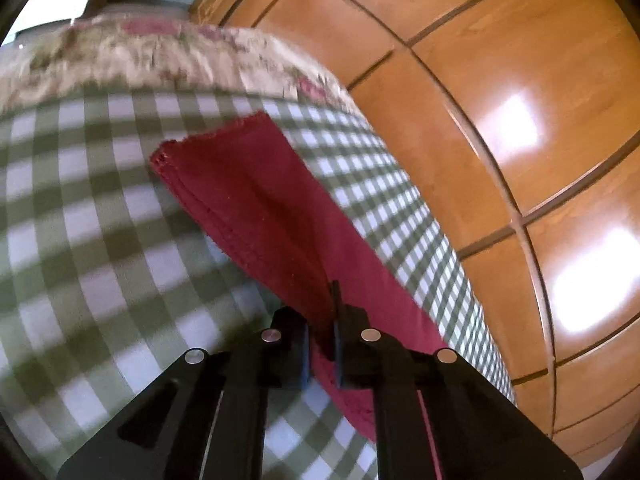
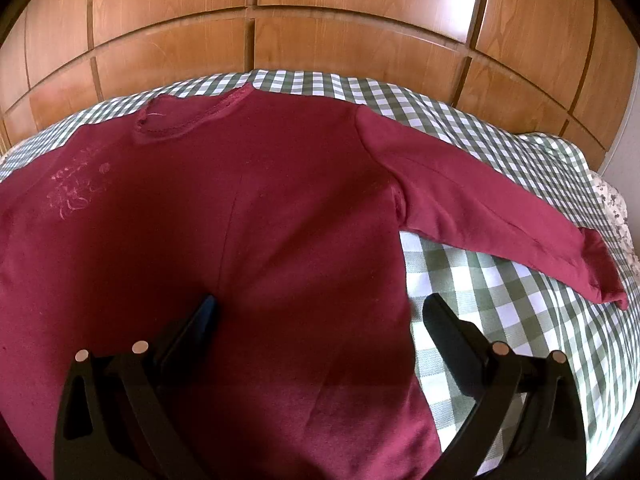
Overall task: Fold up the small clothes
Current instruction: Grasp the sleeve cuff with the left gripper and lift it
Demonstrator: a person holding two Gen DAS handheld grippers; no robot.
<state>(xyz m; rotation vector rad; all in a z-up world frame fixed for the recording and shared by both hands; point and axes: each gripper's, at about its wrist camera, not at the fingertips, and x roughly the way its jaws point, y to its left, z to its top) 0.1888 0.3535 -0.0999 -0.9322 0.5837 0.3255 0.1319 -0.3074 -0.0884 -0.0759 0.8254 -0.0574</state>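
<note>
Left claw [image 1: 322,344] clamped on sleeve [image 1: 256,200]

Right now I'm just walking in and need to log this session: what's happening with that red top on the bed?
A person with a handheld gripper in each hand is folding a dark red long-sleeved shirt spread on a green-checked bedcover. The left gripper is shut on a strip of the shirt's fabric, probably a sleeve, lifting it off the cover. The right gripper is open above the shirt's lower body, one finger over the cloth, the other over the cover. The other sleeve lies stretched out, unfolded.
</note>
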